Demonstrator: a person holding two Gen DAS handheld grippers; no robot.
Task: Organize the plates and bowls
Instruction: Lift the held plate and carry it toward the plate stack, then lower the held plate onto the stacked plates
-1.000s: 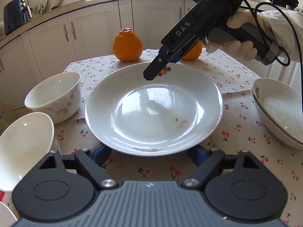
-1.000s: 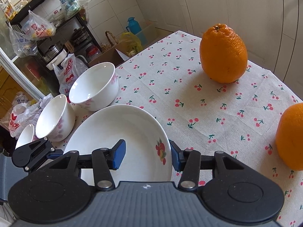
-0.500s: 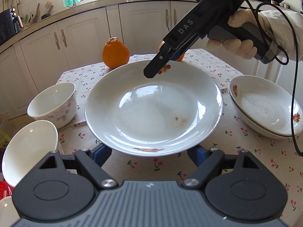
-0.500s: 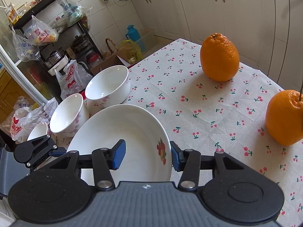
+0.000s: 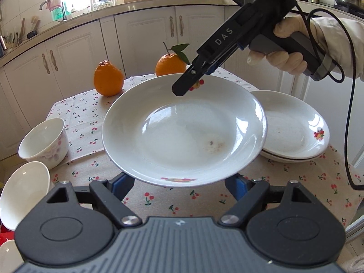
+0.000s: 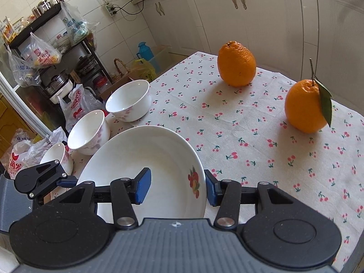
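Observation:
A white deep plate (image 5: 182, 134) with fruit decals hangs above the cherry-print tablecloth (image 6: 250, 136), held from two sides. My left gripper (image 5: 179, 186) is shut wide on its near rim, with blue pads at both edges. My right gripper (image 5: 182, 88) comes down from the upper right and pinches the far rim by a decal. In the right wrist view, the right gripper (image 6: 176, 188) has one pad inside the plate (image 6: 159, 159) and one outside. A stack of similar plates (image 5: 293, 127) lies just right of the held plate.
Three white bowls (image 6: 128, 100) (image 6: 88, 132) (image 6: 56, 157) line the table's left edge. Two oranges (image 6: 236, 63) (image 6: 306, 105) stand at the far side. White cabinets surround the table. A gloved hand (image 5: 284, 59) and a cable are at the upper right.
Both grippers have lifted the plate and carried it to the right, toward the stack of plates. The stack has come fully into the left wrist view. Both grips are unchanged.

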